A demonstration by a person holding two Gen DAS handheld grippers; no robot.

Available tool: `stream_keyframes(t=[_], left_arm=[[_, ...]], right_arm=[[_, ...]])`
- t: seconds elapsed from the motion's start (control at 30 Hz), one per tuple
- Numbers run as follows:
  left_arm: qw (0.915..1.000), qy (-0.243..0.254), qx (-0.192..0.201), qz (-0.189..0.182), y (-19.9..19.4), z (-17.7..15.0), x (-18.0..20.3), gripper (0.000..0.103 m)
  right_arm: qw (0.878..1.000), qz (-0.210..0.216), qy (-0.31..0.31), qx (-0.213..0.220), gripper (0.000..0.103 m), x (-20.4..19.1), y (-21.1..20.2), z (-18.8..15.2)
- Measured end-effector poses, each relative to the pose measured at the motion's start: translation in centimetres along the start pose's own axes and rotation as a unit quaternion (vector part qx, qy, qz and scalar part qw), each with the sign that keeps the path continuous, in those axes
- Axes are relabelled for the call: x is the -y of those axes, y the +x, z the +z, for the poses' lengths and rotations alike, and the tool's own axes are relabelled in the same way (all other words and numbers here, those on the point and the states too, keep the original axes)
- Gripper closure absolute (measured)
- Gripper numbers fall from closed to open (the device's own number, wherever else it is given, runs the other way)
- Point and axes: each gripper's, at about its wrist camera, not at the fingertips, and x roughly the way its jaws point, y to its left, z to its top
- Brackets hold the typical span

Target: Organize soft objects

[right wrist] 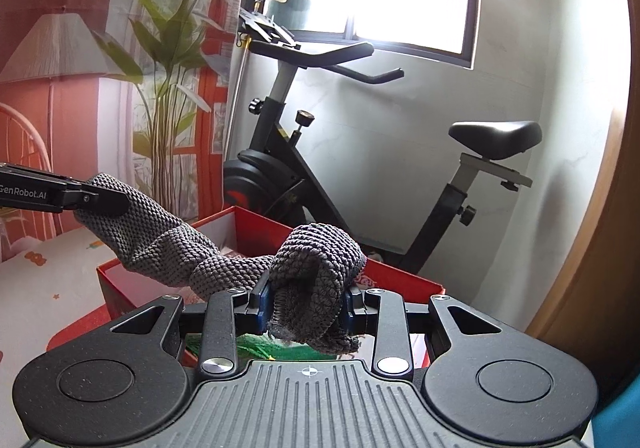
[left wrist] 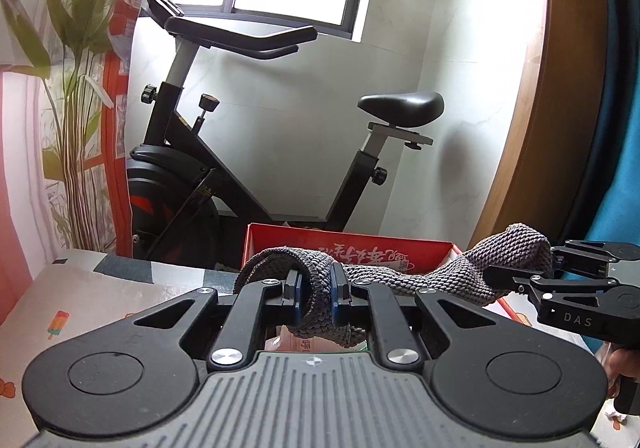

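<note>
Grey knit cloth [left wrist: 400,276] stretched between both tongs above the red box [left wrist: 280,238] — left tongs [left wrist: 316,288] clamped on one end, right tongs [right wrist: 306,308] clamped on the other. Keep ends level, lower together into box — avoid snagging the rim.

"DAS" on right tongs [left wrist: 558,268]; "GenRobot.AI" on left tongs [right wrist: 100,200]

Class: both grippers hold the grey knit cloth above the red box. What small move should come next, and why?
Probably lower both ends toward the red box. The left gripper and right gripper each pinch one end of the cloth, which sags between them over the box's opening, so it seems ready to go in.
</note>
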Motion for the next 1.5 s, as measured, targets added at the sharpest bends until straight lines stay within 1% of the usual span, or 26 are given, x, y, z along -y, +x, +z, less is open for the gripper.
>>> stream_keyframes(t=[0.1, 0.27, 0.4, 0.53, 0.63, 0.73, 0.8, 0.83, 0.87, 0.9, 0.93, 0.97, 1.0, 1.1, 1.13, 1.17, 1.2, 1.23, 1.3, 1.33, 1.4, 1.5], left_arm=[[1.0000, -0.004, -0.005, 0.002, 1.1, 0.1, -0.4, 0.089], [1.0000, 0.005, -0.006, 0.005, 3.1, 0.7, -0.4, 0.089], [0.9998, 0.015, -0.015, 0.001, 4.9, 0.9, 0.1, 0.089], [0.9988, 0.026, -0.041, -0.011, 6.6, 0.5, 0.4, 0.089], [0.9974, 0.025, -0.063, -0.022, 7.5, 0.1, 0.5, 0.089], [0.9963, 0.025, -0.078, -0.027, 8.1, -0.2, 0.3, 0.088], [0.9955, 0.030, -0.085, -0.028, 8.4, -0.3, 0.2, 0.086], [0.9953, 0.036, -0.085, -0.029, 8.3, -0.3, 0.2, 0.081], [0.9951, 0.043, -0.084, -0.028, 8.2, -0.3, 0.3, 0.071], [0.9948, 0.051, -0.085, -0.026, 8.2, -0.3, 0.3, 0.065], [0.9947, 0.054, -0.084, -0.025, 8.1, -0.2, 0.3, 0.052], [0.9949, 0.054, -0.081, -0.025, 7.9, 0.0, 0.3, 0.047], [0.9954, 0.052, -0.076, -0.024, 7.6, 0.2, 0.1, 0.042], [0.9966, 0.054, -0.058, -0.023, 6.4, 1.0, 0.1, 0.028], [0.9968, 0.057, -0.053, -0.021, 5.9, 1.3, 0.2, 0.020], [0.9970, 0.059, -0.046, -0.017, 5.3, 1.6, 0.3, 0.012], [0.9973, 0.061, -0.039, -0.015, 4.8, 1.9, 0.4, 0.008], [0.9975, 0.061, -0.033, -0.012, 4.2, 2.1, 0.5, 0.003], [0.9978, 0.063, -0.022, -0.005, 2.9, 2.8, 0.9, 0.000], [0.9979, 0.062, -0.017, -0.004, 2.3, 3.0, 1.0, 0.000], [0.9982, 0.058, -0.012, 0.003, 1.2, 3.6, 1.5, 0.000], [0.9983, 0.054, -0.014, 0.016, -0.2, 4.2, 2.2, 0.000]], right_arm=[[1.000, -0.001, 0.017, 0.006, 0.073, 0.7, 1.0, 0.6], [1.000, -0.013, 0.015, -0.004, 0.073, 1.6, 3.3, 0.8], [0.999, -0.026, 0.019, -0.035, 0.073, 2.0, 5.6, 0.2], [0.996, -0.042, 0.026, -0.076, 0.073, 2.5, 7.9, -1.0], [0.993, -0.049, 0.036, -0.098, 0.072, 3.0, 8.9, -2.1], [0.991, -0.059, 0.042, -0.109, 0.068, 3.4, 9.4, -2.9], [0.990, -0.063, 0.049, -0.112, 0.060, 3.8, 9.6, -3.2], [0.990, -0.065, 0.053, -0.112, 0.058, 3.9, 9.5, -3.4], [0.990, -0.065, 0.056, -0.110, 0.056, 4.0, 9.4, -3.4], [0.990, -0.065, 0.058, -0.107, 0.053, 4.2, 9.3, -3.4], [0.991, -0.066, 0.060, -0.102, 0.051, 4.5, 9.1, -3.2], [0.991, -0.063, 0.064, -0.095, 0.048, 4.6, 8.7, -3.1], [0.992, -0.062, 0.068, -0.087, 0.042, 4.7, 8.3, -3.0], [0.993, -0.061, 0.079, -0.067, 0.030, 5.1, 6.7, -2.4], [0.993, -0.063, 0.081, -0.059, 0.028, 5.3, 6.1, -2.1], [0.993, -0.065, 0.082, -0.053, 0.022, 5.3, 5.5, -1.9], [0.993, -0.067, 0.084, -0.043, 0.016, 5.5, 4.8, -1.4], [0.993, -0.067, 0.088, -0.035, 0.013, 5.6, 4.1, -1.1], [0.993, -0.067, 0.098, -0.019, 0.004, 5.8, 2.5, -0.4], [0.992, -0.067, 0.103, -0.011, 0.002, 5.9, 1.8, -0.1], [0.992, -0.064, 0.112, 0.000, 0.000, 6.0, 0.2, 0.5], [0.991, -0.051, 0.127, 0.003, 0.000, 5.9, -1.9, 1.3]])
